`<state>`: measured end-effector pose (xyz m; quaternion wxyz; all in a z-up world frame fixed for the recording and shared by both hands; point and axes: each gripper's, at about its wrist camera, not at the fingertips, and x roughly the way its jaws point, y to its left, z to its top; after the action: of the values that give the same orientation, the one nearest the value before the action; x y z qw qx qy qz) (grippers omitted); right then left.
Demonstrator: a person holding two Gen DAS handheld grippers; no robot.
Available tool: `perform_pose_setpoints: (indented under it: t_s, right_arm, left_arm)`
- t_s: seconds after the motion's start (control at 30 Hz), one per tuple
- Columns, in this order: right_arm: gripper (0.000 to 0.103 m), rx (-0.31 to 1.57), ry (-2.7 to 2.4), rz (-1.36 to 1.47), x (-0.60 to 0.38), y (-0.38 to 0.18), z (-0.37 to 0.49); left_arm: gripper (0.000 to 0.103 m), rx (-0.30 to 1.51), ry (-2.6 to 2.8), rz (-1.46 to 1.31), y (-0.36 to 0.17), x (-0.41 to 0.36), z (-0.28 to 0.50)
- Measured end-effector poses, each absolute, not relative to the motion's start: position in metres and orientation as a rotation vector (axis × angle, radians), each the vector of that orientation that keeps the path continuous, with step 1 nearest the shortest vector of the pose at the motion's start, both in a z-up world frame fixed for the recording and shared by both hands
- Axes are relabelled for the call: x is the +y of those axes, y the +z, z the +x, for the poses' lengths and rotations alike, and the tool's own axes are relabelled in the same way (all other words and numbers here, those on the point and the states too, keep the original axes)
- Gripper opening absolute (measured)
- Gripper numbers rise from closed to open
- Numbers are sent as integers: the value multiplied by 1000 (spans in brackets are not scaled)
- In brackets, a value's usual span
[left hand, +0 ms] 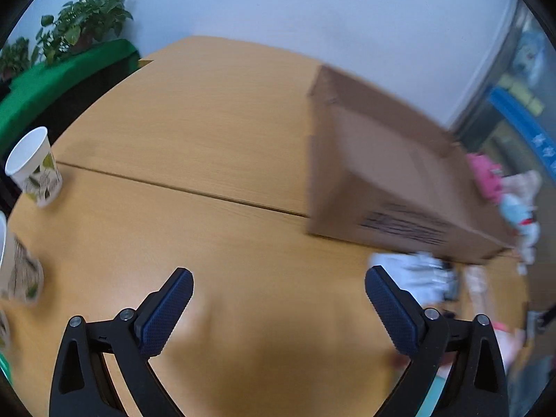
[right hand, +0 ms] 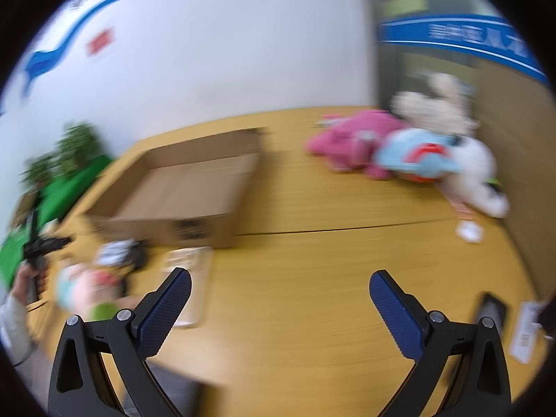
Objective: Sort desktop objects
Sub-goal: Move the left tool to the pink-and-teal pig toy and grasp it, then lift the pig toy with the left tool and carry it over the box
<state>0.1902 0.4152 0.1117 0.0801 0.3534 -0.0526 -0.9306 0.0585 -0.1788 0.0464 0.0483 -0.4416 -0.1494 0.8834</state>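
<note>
An open cardboard box (left hand: 389, 180) stands on the wooden table (left hand: 208, 132); it also shows in the right wrist view (right hand: 180, 187), looking empty inside. My left gripper (left hand: 278, 299) is open and empty above bare table, left of the box. My right gripper (right hand: 279, 299) is open and empty over bare table. Small blurred items (right hand: 118, 257) and a pale flat packet (right hand: 191, 278) lie in front of the box. Plush toys (right hand: 410, 153) are piled at the far right; they also show in the left wrist view (left hand: 504, 187).
Two paper cups, one upright (left hand: 34, 166) and one at the edge (left hand: 21, 271), stand at the table's left. Potted plants (left hand: 80, 24) on a green stand sit beyond the table. A dark phone (right hand: 490, 312) and a white card (right hand: 528, 330) lie at right. Both views are motion-blurred.
</note>
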Motion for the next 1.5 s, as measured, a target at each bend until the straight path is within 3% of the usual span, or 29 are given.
perform_pose_setpoints:
  t_s: [0.13,0.27,0.33,0.37,0.43,0.47,0.53,0.8,1.03,1.33,1.5]
  right_arm:
    - [102,-101,-2504,1072,307,87,183]
    - [102,-1,-2243,1143,198,42,176]
    - [102,80,-2199,1171,168,26,178]
    - [101,109,-2199,1192,160,19,179]
    - [98,122,-2189,1261,151,2,173]
    - [89,73,-2158,1272,151,-4,173]
    - [88,56,-2163,1268,150,-5,177]
    - [79,120,-2207,1210,141,14,185]
    - [78,168,-2322,947,145,105,155]
    - [78,277,-2489,538,143,277,83]
    - [78,301,-2519,448,138,332,28]
  left_arm:
    - [103,-399,2556,-1212,73,-137,108]
    - [102,-293,2407,-1345,47,-94,118]
    - [101,-386,2358,-1325,35,-91,126]
    - [98,-451,2320,-1317,30,-96,124]
    - [81,-544,2254,-1305,24,-102,126]
    - [77,-565,2243,-1303,23,-103,127]
    - [62,-578,2209,-1287,23,-103,133]
    - [60,-456,2279,-1221,50,-74,149]
    - [60,-319,2402,-939,161,-69,124]
    - [60,-137,2514,-521,330,-64,50]
    - [60,-86,2543,-450,380,-65,-8]
